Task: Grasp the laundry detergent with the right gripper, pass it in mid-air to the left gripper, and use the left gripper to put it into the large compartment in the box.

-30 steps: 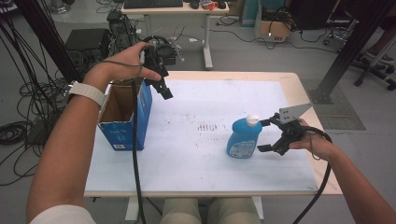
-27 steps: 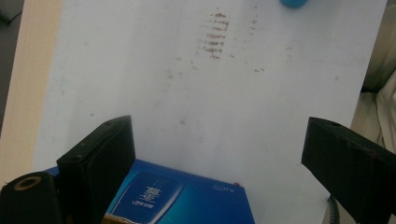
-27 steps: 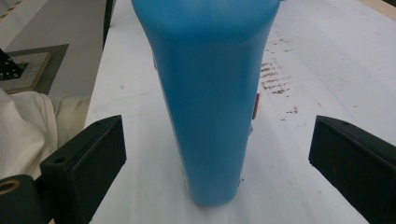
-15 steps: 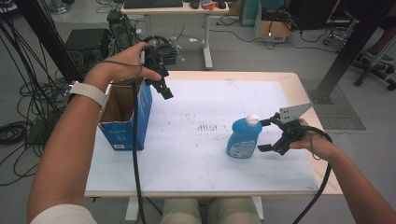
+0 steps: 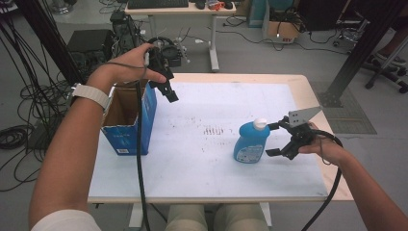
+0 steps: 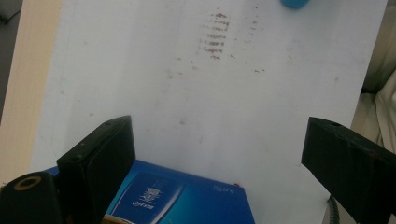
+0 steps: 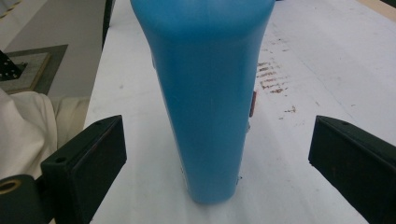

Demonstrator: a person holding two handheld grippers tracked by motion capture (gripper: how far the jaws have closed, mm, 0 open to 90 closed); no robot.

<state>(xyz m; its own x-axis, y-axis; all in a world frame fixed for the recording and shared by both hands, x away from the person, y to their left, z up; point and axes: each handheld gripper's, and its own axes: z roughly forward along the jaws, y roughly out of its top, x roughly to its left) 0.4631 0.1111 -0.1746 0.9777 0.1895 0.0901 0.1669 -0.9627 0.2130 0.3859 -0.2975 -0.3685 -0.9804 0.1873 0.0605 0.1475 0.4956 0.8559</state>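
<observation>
A blue bottle (image 5: pixel 251 143) with a white cap stands upright on the white table (image 5: pixel 207 159), right of centre. My right gripper (image 5: pixel 273 139) is open just to the right of it; in the right gripper view the bottle (image 7: pixel 205 93) stands between the two wide-apart jaws without touching them. My left gripper (image 5: pixel 169 91) hangs open and empty in the air above the right wall of an open blue cardboard box (image 5: pixel 132 120). In the left gripper view the box's printed side (image 6: pixel 187 200) lies below the spread jaws, with the bottle's base (image 6: pixel 294 3) at the top edge.
Brown scuff marks (image 5: pixel 214 130) stain the table's middle. Beyond the far edge stand a desk (image 5: pixel 178 9), cables and black equipment (image 5: pixel 96 43). A dark metal post (image 5: pixel 356 53) rises at the right. The person's knees (image 5: pixel 216 219) show under the near edge.
</observation>
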